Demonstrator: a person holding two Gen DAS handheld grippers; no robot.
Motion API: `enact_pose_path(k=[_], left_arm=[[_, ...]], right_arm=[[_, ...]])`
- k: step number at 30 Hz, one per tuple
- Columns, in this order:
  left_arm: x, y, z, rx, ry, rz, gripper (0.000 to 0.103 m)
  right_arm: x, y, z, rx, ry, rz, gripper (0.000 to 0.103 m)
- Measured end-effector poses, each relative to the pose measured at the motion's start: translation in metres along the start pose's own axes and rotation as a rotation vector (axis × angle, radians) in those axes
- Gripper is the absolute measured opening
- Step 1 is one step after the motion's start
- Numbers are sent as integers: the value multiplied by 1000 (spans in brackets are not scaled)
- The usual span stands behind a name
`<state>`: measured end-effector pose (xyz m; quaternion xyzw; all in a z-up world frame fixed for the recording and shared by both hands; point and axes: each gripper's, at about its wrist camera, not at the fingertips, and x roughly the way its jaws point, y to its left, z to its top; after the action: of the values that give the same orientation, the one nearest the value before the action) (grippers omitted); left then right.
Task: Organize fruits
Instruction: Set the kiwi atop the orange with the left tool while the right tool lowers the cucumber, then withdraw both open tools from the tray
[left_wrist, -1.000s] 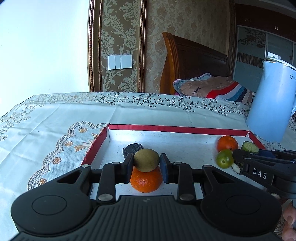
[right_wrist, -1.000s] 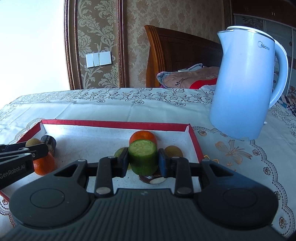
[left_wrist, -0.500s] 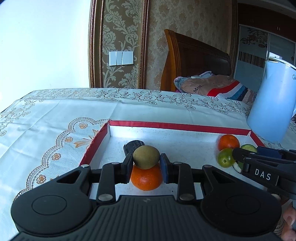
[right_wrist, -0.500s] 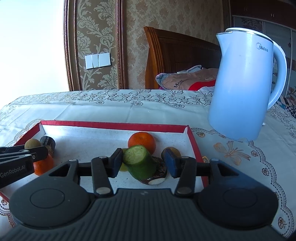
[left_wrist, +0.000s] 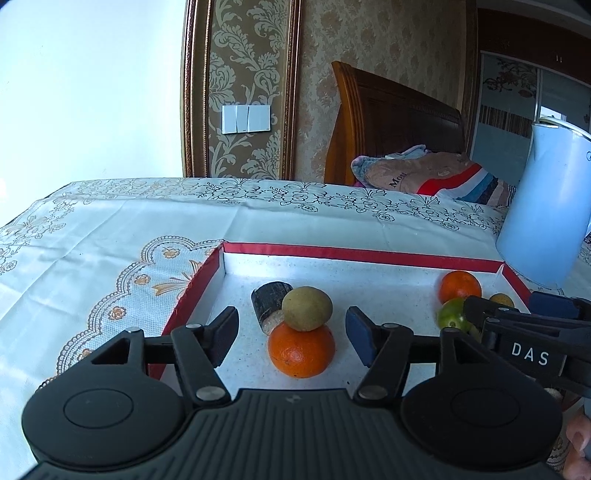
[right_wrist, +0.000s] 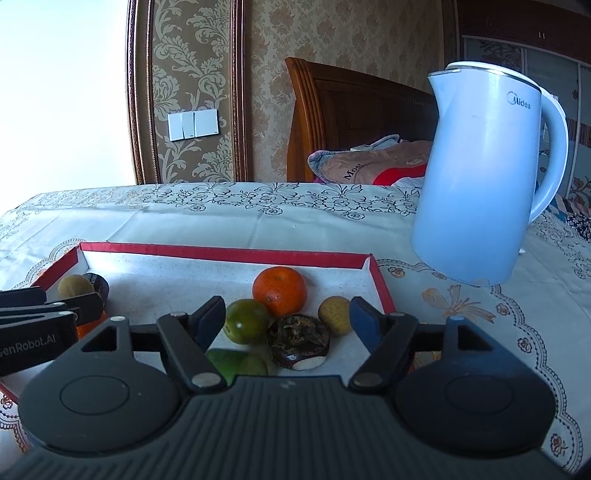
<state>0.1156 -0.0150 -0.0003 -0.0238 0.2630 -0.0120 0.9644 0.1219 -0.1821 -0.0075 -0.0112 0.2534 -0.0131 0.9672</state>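
Observation:
A red-rimmed white tray holds the fruit. My left gripper is opening. A brown-green kiwi-like fruit sits free between its spread pads, resting on an orange and against a dark stub. My right gripper is opening too, with nothing pressed by its pads. A green cucumber piece lies low on the tray, partly hidden by the gripper body. Beyond it are a green citrus, an orange, a dark round piece and a small yellow-brown fruit.
A pale blue kettle stands on the embroidered tablecloth just past the tray's right corner. A wooden chair back with folded cloth rises behind the table. The two grippers sit side by side over the tray's near edge.
Both grippers went from shut to open. The left one let go of the kiwi-like fruit, which stays on the orange. The right one released the cucumber piece, which tipped and dropped onto the tray.

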Motion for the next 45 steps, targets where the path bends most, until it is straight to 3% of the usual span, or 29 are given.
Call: enact_pose_path(k=[3,9,45], left_arm=[[0,3,0,-17,-5,2,73],[1,4,0,-17,3,2,74],[-20,9,-14,-8,7,-7,76]], right_arm=[[-1,0,0,-4,-6,-7,79],[-3,-1,0,-1,-19,-16,89],[-31,-9,-18,19,-3,22,101]])
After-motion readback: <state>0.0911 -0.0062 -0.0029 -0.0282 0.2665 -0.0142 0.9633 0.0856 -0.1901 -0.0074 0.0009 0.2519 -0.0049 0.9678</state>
